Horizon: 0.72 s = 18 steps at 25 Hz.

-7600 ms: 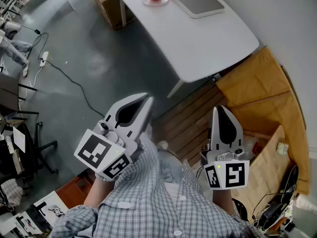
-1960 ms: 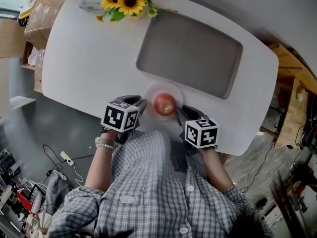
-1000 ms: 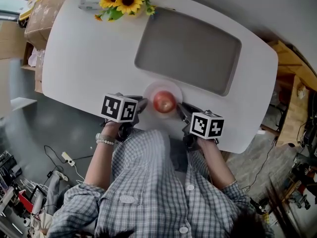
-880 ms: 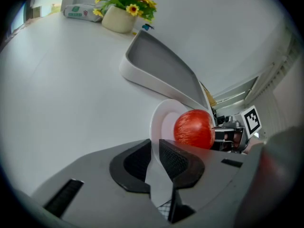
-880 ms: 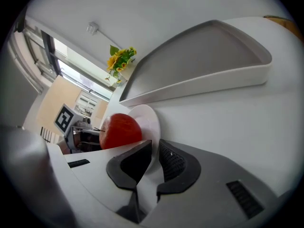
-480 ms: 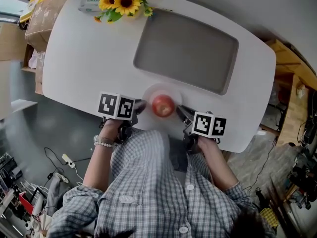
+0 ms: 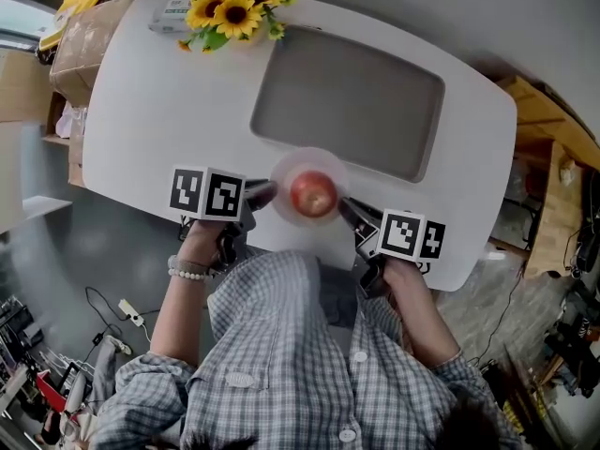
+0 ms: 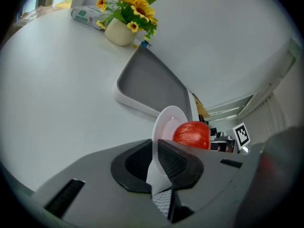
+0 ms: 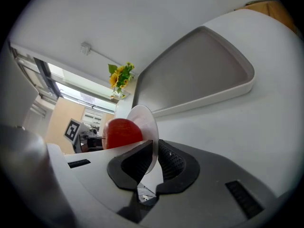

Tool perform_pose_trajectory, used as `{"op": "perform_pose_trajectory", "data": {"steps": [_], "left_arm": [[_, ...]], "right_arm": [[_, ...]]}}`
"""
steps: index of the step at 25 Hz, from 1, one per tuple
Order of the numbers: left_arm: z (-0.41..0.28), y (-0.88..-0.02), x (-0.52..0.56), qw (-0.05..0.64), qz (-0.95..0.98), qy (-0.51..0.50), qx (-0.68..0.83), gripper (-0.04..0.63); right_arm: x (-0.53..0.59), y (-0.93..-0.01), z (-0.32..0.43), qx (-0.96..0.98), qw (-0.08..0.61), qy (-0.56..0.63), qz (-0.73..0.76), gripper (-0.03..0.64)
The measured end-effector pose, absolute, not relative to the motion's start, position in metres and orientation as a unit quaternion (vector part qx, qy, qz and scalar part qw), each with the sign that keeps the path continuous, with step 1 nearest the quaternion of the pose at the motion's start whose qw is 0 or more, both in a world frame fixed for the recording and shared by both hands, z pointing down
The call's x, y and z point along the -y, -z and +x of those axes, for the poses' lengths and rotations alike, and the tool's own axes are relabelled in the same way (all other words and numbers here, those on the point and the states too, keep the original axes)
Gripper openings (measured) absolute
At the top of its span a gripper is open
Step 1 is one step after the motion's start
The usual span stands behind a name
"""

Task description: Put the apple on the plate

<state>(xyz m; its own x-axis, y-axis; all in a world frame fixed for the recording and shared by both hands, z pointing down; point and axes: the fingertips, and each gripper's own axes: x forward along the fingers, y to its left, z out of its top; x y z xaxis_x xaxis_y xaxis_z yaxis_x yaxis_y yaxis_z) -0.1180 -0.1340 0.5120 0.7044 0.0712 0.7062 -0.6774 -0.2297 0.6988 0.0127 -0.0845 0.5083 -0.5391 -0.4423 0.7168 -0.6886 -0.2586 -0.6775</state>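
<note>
Gripping the plate (image 7: 284,171) from opposite sides, the left gripper (image 7: 262,193) and the right gripper (image 7: 349,212) each had their jaws clamped on its thin rim, as both gripper views showed. The apple (image 7: 313,193) sat on the middle of the plate. Compared with half a second before, the apple looked slightly larger in the head view, and the two marker cubes stood a little farther out from it. Whether the plate was clear of the white table (image 7: 150,92) could not be told.

A grey tray (image 7: 347,101) lay just beyond the plate. Sunflowers (image 7: 232,7) stood at the far edge beside a small packet (image 7: 173,9). A cardboard box (image 7: 75,40) sat on the grey floor (image 7: 56,251) past the table's left end.

The apple was round, with no clear long axis; its stem could not be made out.
</note>
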Motion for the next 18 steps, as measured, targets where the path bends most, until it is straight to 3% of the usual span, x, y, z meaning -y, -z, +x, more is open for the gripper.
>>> {"op": "perform_pose_trajectory", "data": {"steps": [18], "left_arm": [[-0.052, -0.491, 0.223, 0.564, 0.755, -0.278, 0.186, 0.038]], "right_arm": [[0.171, -0.49, 0.079, 0.602, 0.035, -0.603, 0.522, 0.046]]}}
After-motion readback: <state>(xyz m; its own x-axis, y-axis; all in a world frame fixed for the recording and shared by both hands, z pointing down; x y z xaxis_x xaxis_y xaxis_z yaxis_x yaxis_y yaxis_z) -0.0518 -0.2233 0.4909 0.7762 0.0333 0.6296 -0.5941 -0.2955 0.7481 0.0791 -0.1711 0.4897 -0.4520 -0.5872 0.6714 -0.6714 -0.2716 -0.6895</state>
